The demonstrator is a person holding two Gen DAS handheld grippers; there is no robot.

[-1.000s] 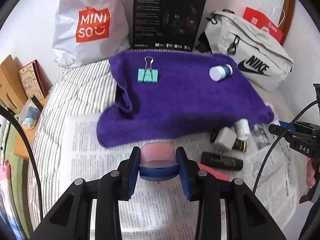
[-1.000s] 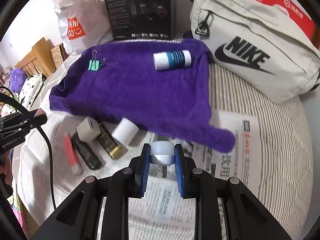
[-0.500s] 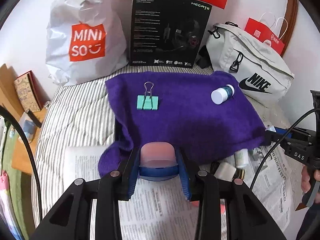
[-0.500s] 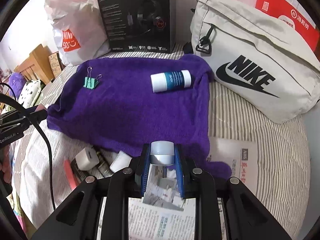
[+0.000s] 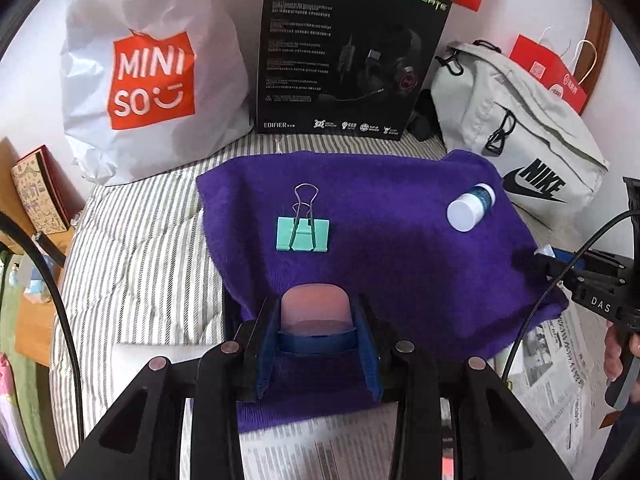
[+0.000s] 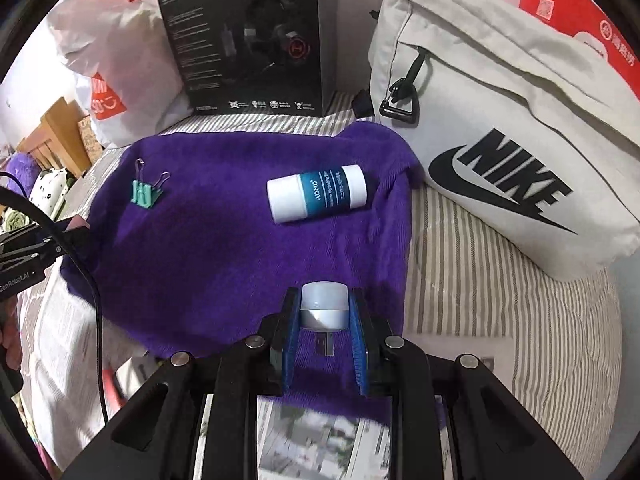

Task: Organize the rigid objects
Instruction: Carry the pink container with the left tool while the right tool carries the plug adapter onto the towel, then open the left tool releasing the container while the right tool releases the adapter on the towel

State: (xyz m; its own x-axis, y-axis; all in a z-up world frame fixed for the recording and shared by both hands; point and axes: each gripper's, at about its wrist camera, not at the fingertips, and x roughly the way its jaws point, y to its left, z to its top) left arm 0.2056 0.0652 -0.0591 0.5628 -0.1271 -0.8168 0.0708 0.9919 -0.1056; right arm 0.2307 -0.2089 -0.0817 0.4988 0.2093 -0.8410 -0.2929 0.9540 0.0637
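My left gripper (image 5: pixel 318 322) is shut on a pink and blue object (image 5: pixel 316 312), held above the near edge of the purple towel (image 5: pixel 400 248). On the towel lie a green binder clip (image 5: pixel 303 233) and a white and teal bottle (image 5: pixel 470 208). My right gripper (image 6: pixel 324 312) is shut on a small white and silver USB device (image 6: pixel 324 306), its plug pointing down over the towel (image 6: pixel 224 240). The right wrist view also shows the binder clip (image 6: pixel 145 192) at the left and the bottle (image 6: pixel 317 198) ahead.
A Miniso bag (image 5: pixel 152 80), a black headset box (image 5: pixel 344 52) and a grey Nike bag (image 6: pixel 500 140) stand behind the towel on the striped bed. Newspaper (image 5: pixel 560 360) covers the near side. The other gripper and a hand (image 5: pixel 616 320) show at the right edge.
Both grippers moved forward from over the newspaper to over the towel's near edge, each still holding its object. The loose items on the newspaper dropped out of view.
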